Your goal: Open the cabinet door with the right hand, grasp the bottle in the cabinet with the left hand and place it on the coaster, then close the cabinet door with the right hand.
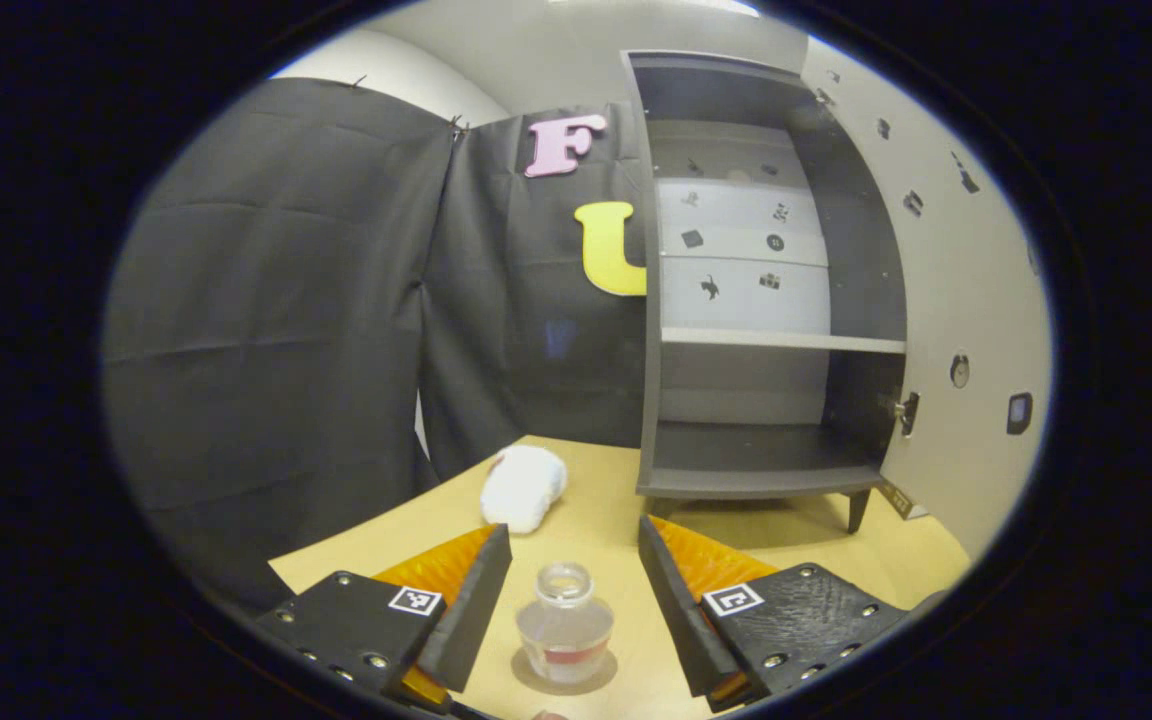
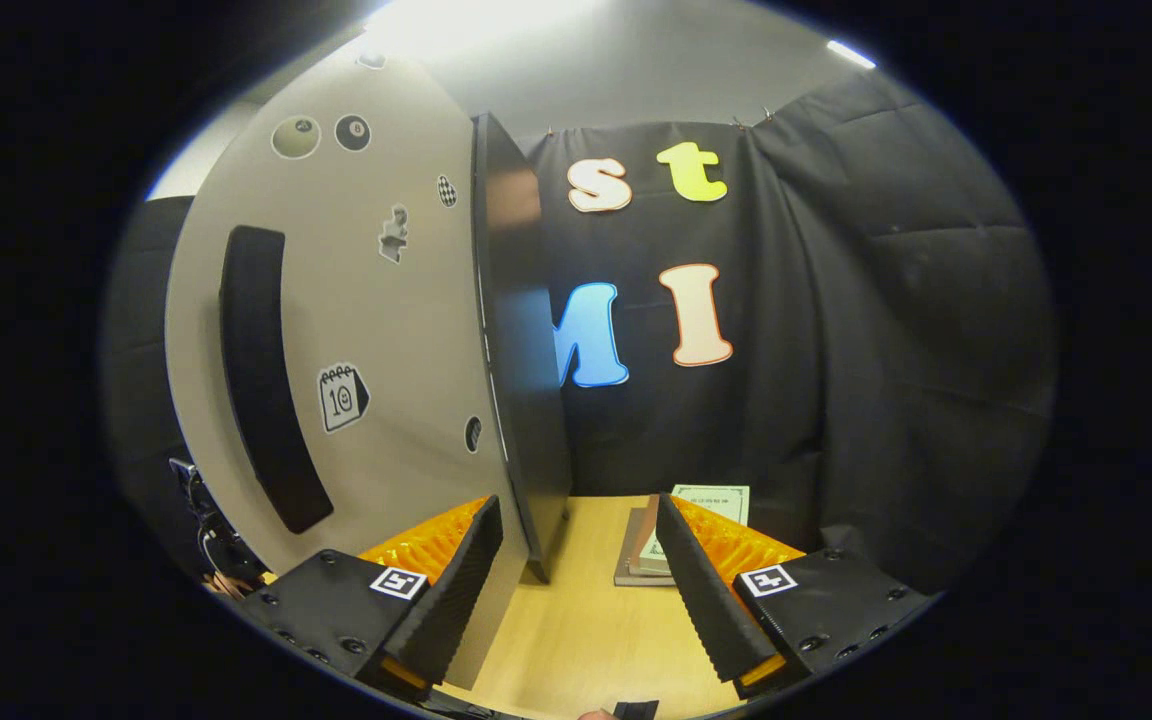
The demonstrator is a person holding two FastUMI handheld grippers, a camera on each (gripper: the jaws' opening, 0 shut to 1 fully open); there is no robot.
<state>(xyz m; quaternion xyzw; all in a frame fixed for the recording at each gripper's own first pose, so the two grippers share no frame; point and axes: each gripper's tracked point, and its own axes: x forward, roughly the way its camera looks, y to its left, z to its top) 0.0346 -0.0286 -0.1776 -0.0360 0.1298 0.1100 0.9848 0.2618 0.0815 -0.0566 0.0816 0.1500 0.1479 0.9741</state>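
Cabinet door (image 2: 356, 300) hangs wide open and the cabinet (image 1: 766, 470) shelves are bare. The bottle (image 1: 565, 625) stands on the coaster (image 1: 566, 682) on the counter (image 1: 596, 520), between the fingers of the released left gripper (image 1: 566, 600). Right gripper (image 2: 581, 590) gapes astride the door's edge. I'd say only closing remains.

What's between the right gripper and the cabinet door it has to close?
Nothing visible. The open cabinet door stands right ahead of the open right gripper, its free edge running down between the fingers. The books lie farther back on the table, off that path.
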